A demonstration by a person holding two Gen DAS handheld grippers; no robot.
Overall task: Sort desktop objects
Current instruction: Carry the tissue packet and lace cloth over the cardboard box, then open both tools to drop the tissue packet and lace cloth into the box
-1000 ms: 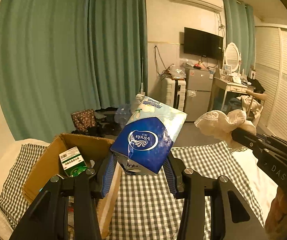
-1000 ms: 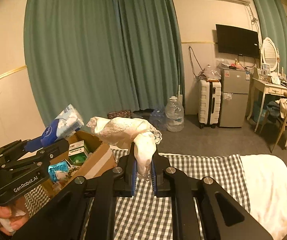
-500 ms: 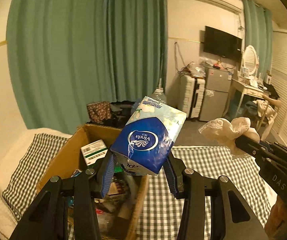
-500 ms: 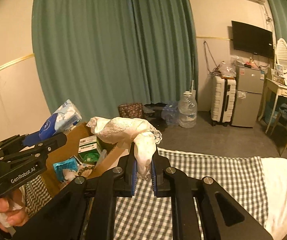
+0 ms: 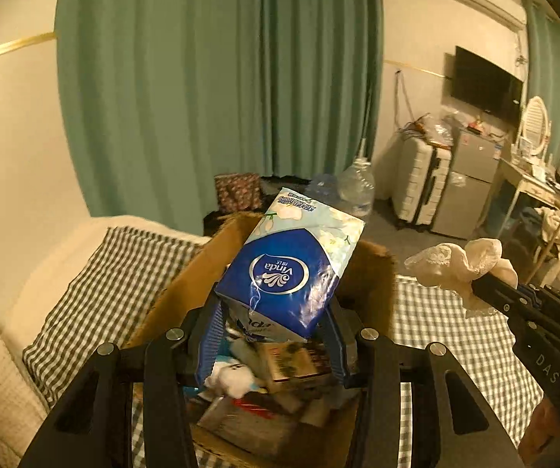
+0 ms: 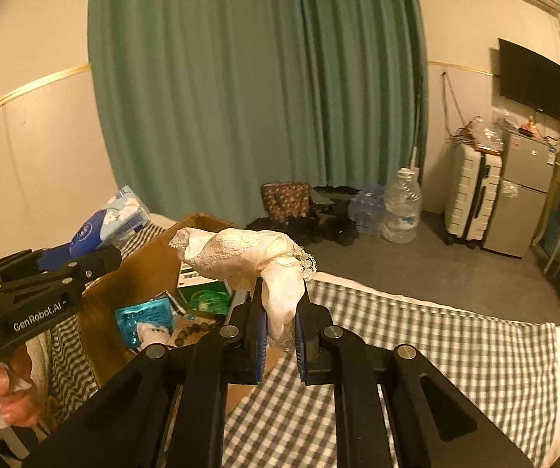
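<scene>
My left gripper (image 5: pixel 272 335) is shut on a blue and white Vinda tissue pack (image 5: pixel 291 269), which stands tilted above the open cardboard box (image 5: pixel 178 292). The box holds several small items, among them a green and white carton (image 6: pixel 202 292) and a teal packet (image 6: pixel 145 318). My right gripper (image 6: pixel 282 319) is shut on a cream lace cloth (image 6: pixel 248 253), bunched above its fingers and hanging over the box's right edge. In the left wrist view the right gripper (image 5: pixel 475 286) and its cloth (image 5: pixel 459 265) are at the right. The right wrist view shows the left gripper (image 6: pixel 100 251) with the tissue pack (image 6: pixel 104 222).
The box rests on a bed with a green checked cover (image 6: pixel 416 351) and a cream blanket (image 5: pixel 26 273). Green curtains (image 6: pixel 256 97) hang behind. On the floor beyond stand a water jug (image 6: pixel 401 210), a white suitcase (image 6: pixel 471 199) and a small fridge (image 6: pixel 525 199).
Both grippers swung left and dipped toward the cardboard box. The tissue pack now hangs over the box's inside, and the cloth has come to its right edge. Both grips held.
</scene>
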